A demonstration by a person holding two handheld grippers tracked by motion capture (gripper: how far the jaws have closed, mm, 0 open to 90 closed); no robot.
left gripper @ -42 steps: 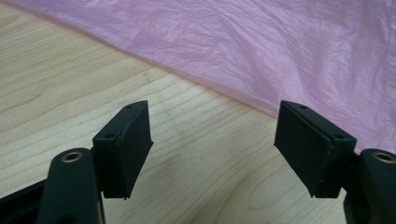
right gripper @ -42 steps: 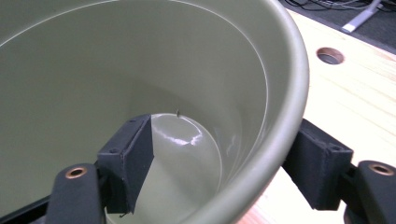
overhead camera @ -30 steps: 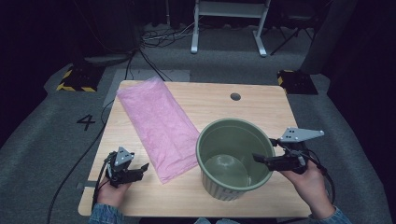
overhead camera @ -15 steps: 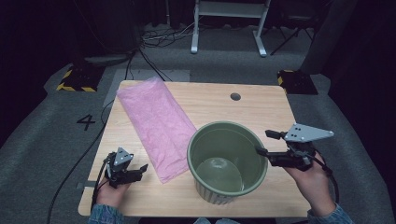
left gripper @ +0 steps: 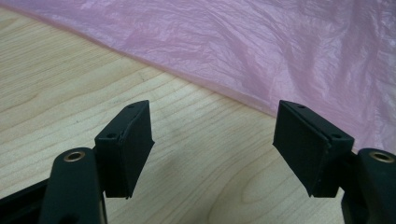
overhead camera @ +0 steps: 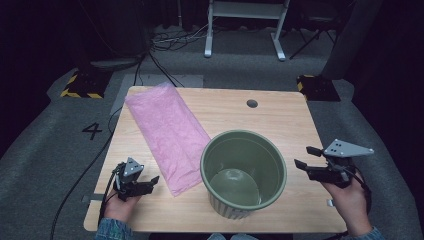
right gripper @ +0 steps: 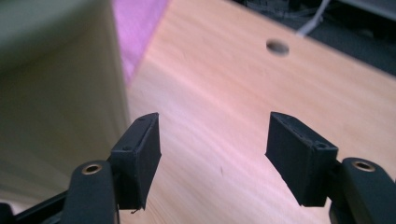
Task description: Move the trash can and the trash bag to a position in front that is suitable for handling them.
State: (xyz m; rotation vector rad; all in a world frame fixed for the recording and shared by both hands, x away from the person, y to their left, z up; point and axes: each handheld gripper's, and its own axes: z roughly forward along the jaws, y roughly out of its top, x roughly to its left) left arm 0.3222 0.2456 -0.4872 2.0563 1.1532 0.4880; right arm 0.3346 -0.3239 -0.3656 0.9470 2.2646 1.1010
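High view: right hand-held gripper (overhead camera: 306,157) wide open, empty, beside bucket (overhead camera: 243,170).

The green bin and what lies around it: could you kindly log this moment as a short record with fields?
bin: green bin, upright, nothing visible inside, at the table's near side
bag: pink plastic bag, flat, left of the bin
left tool: open, beside the bag's near end
right tool: open, right of the bin, apart from it

Green bucket (overhead camera: 243,172) blocking table (overhead camera: 280,115) centre, pink bag (overhead camera: 167,135) left, bare wood behind and right
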